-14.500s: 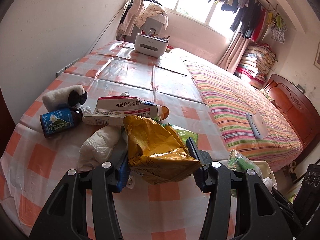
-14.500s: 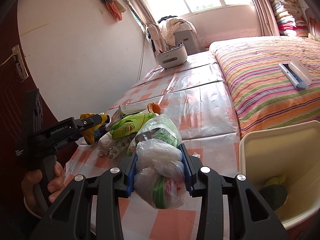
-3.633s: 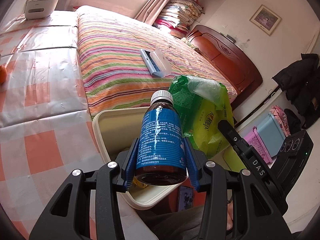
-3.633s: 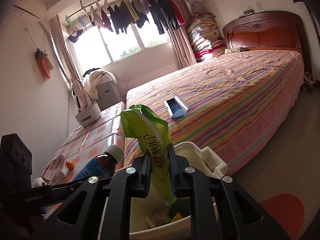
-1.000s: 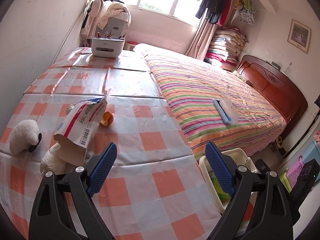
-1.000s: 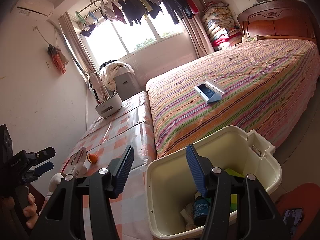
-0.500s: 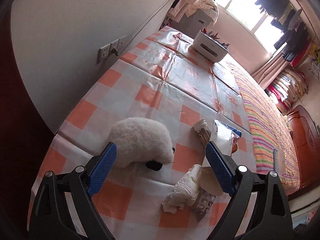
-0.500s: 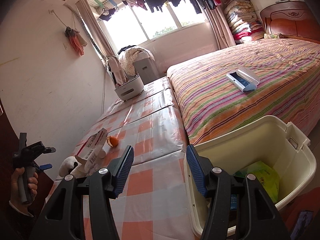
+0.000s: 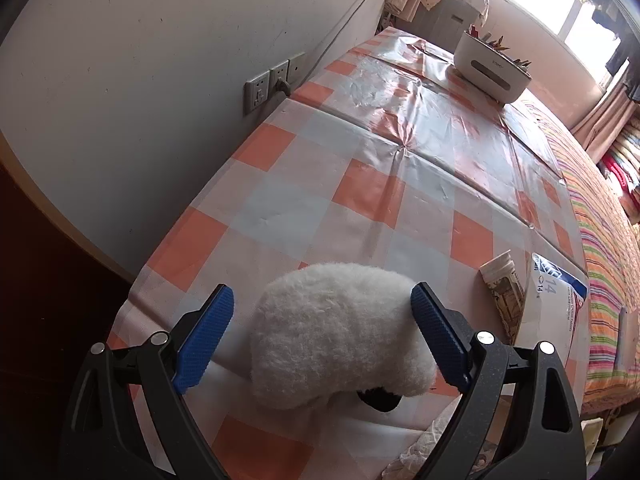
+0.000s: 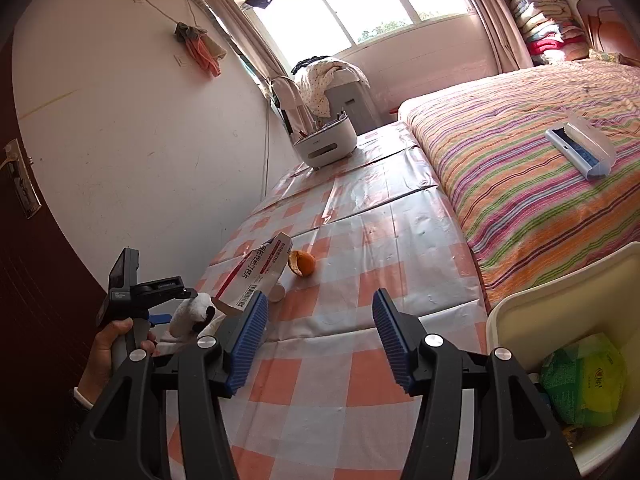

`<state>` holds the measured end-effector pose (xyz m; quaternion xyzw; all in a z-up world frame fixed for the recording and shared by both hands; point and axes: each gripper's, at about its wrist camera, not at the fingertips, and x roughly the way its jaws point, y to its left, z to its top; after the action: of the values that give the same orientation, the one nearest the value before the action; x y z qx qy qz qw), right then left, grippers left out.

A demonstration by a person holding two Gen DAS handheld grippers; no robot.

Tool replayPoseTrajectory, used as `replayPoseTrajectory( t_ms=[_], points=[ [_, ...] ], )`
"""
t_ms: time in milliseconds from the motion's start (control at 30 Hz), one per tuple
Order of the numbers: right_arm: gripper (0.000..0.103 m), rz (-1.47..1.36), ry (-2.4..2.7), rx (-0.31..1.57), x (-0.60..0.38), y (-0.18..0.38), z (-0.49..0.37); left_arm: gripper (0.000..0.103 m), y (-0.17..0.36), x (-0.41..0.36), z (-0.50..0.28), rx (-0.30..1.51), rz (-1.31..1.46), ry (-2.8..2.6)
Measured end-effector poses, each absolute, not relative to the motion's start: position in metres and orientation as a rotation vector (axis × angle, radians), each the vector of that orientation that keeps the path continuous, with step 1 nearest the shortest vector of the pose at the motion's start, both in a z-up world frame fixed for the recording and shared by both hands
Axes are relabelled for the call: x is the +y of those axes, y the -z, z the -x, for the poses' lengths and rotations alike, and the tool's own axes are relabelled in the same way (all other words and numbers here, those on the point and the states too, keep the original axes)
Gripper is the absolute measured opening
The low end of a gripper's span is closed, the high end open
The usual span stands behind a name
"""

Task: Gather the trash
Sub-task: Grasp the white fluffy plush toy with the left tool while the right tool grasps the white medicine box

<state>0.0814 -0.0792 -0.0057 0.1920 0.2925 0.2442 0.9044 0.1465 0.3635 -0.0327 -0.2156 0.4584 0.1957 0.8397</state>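
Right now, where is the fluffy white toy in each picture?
Left wrist view: the fluffy white toy lies low in the middle, between the open jaws of the left gripper.
Right wrist view: the toy is small at lower left, just past the left gripper held in the person's hand.
Shared landmark: the white box at the table's far end.

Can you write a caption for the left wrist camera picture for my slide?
Open left gripper straddles a fluffy white toy on the orange-checked tablecloth.
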Motion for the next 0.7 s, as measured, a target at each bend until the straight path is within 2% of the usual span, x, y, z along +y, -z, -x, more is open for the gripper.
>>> replayPoseTrajectory(
  t_ms=[500, 700],
  points=[
    [0.054, -0.514, -0.651, 0.935, 0.032, 0.016, -0.172, 0.091, 0.054, 0.349, -0.166, 1.053, 0.466, -0.354],
    [0.06, -0.455, -0.582, 1.04, 0.071, 0.026, -0.198, 0.094, 0.056, 0.345, -0.17, 1.059, 0.448, -0.355]
  ],
)
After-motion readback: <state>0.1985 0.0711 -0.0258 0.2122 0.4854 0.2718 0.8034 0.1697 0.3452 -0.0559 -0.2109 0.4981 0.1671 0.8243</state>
